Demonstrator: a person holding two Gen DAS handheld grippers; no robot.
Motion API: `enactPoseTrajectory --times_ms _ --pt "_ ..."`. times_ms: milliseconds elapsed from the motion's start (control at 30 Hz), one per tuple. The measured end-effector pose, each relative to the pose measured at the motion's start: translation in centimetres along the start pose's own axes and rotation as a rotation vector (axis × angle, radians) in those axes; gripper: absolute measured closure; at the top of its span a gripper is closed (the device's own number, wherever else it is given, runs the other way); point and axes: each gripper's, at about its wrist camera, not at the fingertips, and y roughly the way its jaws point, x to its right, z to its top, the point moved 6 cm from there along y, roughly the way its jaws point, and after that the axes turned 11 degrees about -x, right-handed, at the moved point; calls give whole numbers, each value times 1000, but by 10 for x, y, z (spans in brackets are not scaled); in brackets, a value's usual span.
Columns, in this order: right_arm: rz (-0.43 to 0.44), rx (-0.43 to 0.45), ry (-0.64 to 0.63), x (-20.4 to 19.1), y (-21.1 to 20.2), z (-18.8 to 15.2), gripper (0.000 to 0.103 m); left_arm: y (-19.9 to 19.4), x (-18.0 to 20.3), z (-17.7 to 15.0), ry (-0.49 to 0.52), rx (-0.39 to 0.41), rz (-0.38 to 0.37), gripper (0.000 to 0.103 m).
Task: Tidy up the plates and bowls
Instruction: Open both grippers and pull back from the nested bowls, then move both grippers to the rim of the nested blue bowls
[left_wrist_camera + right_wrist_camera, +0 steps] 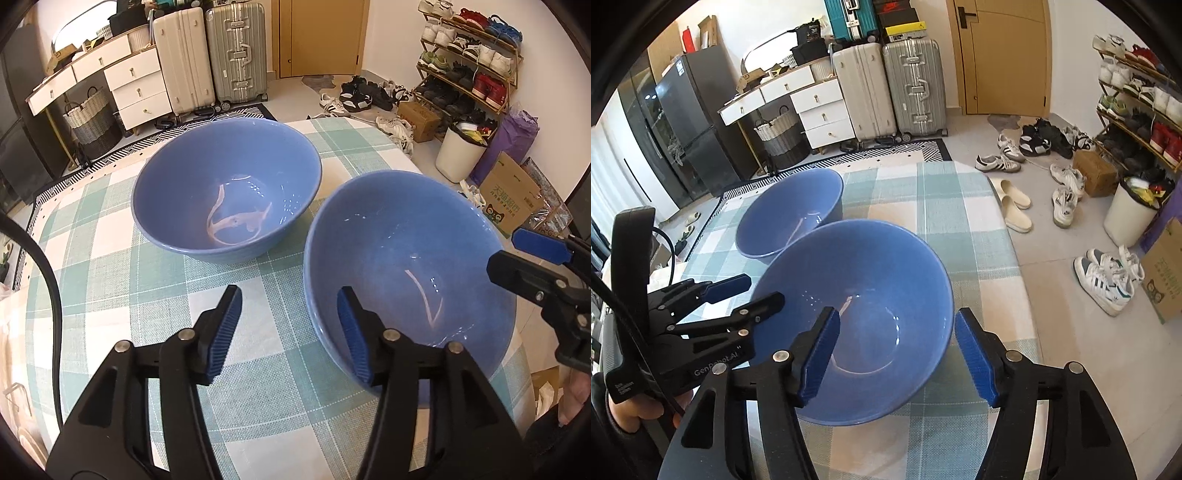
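Our right gripper (897,354), jaws open, straddles near bowl (857,321) rim, lower centre; left gripper (290,328) open too.

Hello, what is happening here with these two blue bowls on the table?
A person holds a claw in each hand over a checked tablecloth with two empty blue bowls. The left claw is open, straddling the left rim of the near bowl. The right claw is open too, straddling the bowl's right rim. Neither grips it yet. The far bowl stands untouched behind. The near bowl seems about to be lifted, perhaps to stack.
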Motion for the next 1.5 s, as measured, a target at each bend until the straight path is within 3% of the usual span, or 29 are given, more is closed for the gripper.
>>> enactPoseTrajectory --times_ms 133,200,367,733,867,1500 --pt "31 11 -20 -5 -5 3 23 -7 -2 -1 -4 -12 2 37" --pt "52 11 -39 -10 -6 5 22 -14 -6 -2 -20 -5 7 30" --pt "88 13 -73 -23 -11 9 13 -35 -18 -4 -51 15 -11 25" --pt "88 14 -97 -34 -14 20 12 -57 -38 -5 -75 25 -12 20" --pt "80 5 -97 -35 -11 24 12 -59 -42 -1 -84 33 -17 3" --pt "84 -25 -120 -42 13 66 12 -49 -99 36 -174 29 10 3"
